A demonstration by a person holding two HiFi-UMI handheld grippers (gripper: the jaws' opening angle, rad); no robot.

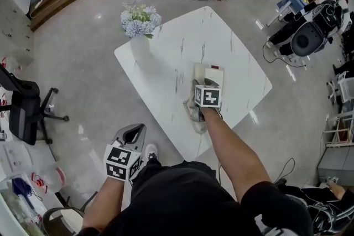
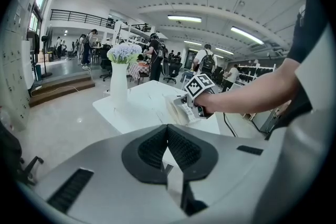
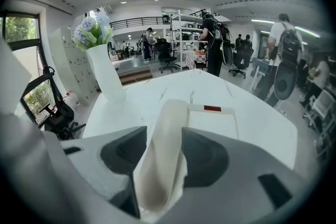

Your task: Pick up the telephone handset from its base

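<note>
On the table point(image 1: 221, 36), open right tongs point(image 3: 164, 132) straddle the handset point(image 3: 164, 165) — contact unclear — left tongs point(image 2: 168, 128) closed, empty.

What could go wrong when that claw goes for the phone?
The rounded handset lies between the open jaws of the right claw; a loose squeeze could let it slip. Nothing holds the base: the left claw hangs off the table, so the base might drag along.

Our right arm point(image 1: 237, 156) reaches forward, and the right gripper point(image 3: 164, 132) tilts down with its jaws wide apart on either side of the handset point(image 3: 171, 112). Our left arm point(image 1: 103, 204) hangs bent near our body, the left gripper point(image 2: 167, 127) angled down, jaws together.
</note>
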